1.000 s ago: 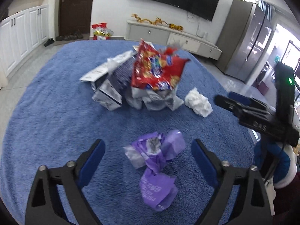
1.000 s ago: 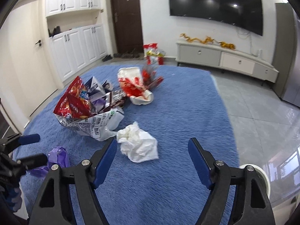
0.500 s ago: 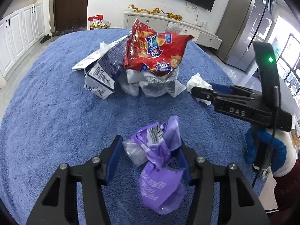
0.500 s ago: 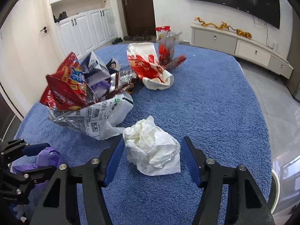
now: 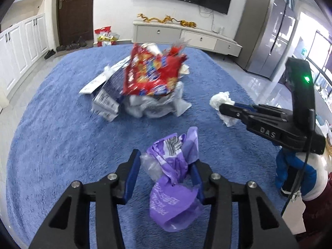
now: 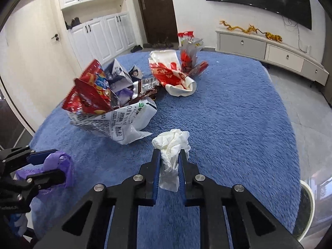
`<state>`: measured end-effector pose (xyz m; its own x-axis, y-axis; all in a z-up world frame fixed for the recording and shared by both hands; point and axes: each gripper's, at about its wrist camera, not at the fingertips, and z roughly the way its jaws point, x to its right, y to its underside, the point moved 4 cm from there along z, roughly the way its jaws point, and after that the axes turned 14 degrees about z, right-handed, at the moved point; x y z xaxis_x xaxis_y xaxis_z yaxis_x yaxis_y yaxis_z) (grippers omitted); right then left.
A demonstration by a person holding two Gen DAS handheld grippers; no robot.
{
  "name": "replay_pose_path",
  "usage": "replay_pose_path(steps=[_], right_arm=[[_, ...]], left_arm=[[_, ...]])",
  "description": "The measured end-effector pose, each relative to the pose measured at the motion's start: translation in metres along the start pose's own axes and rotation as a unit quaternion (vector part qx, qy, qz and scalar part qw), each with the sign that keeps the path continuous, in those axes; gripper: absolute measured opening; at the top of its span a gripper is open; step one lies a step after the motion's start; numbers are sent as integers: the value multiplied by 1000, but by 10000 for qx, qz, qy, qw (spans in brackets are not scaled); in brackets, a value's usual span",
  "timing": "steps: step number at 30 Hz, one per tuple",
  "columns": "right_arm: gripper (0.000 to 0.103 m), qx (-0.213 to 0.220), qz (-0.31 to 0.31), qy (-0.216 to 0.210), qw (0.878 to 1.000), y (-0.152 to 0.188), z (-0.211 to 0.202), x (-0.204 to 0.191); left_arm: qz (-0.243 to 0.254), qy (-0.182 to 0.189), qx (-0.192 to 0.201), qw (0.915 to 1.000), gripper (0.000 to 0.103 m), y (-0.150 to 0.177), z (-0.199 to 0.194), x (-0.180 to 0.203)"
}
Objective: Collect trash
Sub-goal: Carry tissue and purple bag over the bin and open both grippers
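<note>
A crumpled purple wrapper point(image 5: 174, 197) lies on the blue rug point(image 5: 51, 145), between the blue pads of my left gripper point(image 5: 165, 161). The jaws are closing and both pads press its sides. A crumpled white tissue point(image 6: 172, 141) is squeezed between the pads of my right gripper point(image 6: 169, 155), whose jaws are also closing. In the left wrist view the right gripper point(image 5: 226, 108) reaches in from the right onto the tissue point(image 5: 220, 98). The right wrist view shows the left gripper point(image 6: 51, 166) at the lower left around the purple wrapper point(image 6: 62, 161).
A pile of trash stands mid-rug: a red snack bag point(image 5: 153, 76) in a white plastic bag point(image 6: 124, 122), with blue-white cartons. A red-and-white bag point(image 6: 172, 72) lies farther back. A low TV cabinet point(image 6: 269, 49) lines the far wall. Tiled floor point(image 6: 307, 108) borders the rug on the right.
Both grippers have narrowed from wide open. The left one has come onto the purple wrapper, the right one onto the white tissue, now pinched thin.
</note>
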<state>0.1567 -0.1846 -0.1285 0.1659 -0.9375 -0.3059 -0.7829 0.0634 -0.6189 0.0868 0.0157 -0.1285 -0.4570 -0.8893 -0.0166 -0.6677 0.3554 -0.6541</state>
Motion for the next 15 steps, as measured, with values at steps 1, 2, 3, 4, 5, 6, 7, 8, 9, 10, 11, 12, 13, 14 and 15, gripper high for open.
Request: replay_pose_path(steps=[1,2,3,4,5,6,7,8,9,10,11,12,13,14,15], right_arm=[[16,74,56,-3,10000,1,-8,4],[16,151,134,8,9998,2,-16,11],[16,210,195,19,9996,2,-22,16],[16,289,291,66,9991,2,-31,25],[16,370,397,132,9984,3,-40,36],[16,435,491,187,9977,3,-47,46],[16,523,630,278,9963,4,-56,60],[16,593,738,364,9948,6,-62,73],[16,684,893,511,9923,9,-72,91],[16,734,993,619,9904,11,-76,104],[16,795,1153,783,9870,15,-84,124],[16,825,1275,892,9844,18,-89,138],[16,848,1423,1021,9809,22,-93,155],[16,860,1574,1154,9770,26,-96,171],[16,862,1734,1290,9726,31,-98,189]], left_arm=[[72,17,25,10000,43,-8,1,6],[187,50,65,9998,42,-16,0,13],[284,81,93,9995,42,-22,0,19],[375,113,113,9992,42,-28,1,25],[527,176,139,9984,41,-38,3,36],[634,230,155,9976,41,-45,6,44],[795,321,174,9962,41,-55,10,57],[928,410,186,9947,41,-63,15,69],[1060,502,193,9929,41,-71,19,81],[1230,615,198,9903,41,-81,26,97],[1353,693,200,9882,41,-87,31,110],[1500,789,191,9853,41,-96,39,125],[1657,885,177,9820,41,-103,47,141],[1825,981,152,9782,41,-114,56,159],[1938,1044,132,9754,41,-121,64,173]])
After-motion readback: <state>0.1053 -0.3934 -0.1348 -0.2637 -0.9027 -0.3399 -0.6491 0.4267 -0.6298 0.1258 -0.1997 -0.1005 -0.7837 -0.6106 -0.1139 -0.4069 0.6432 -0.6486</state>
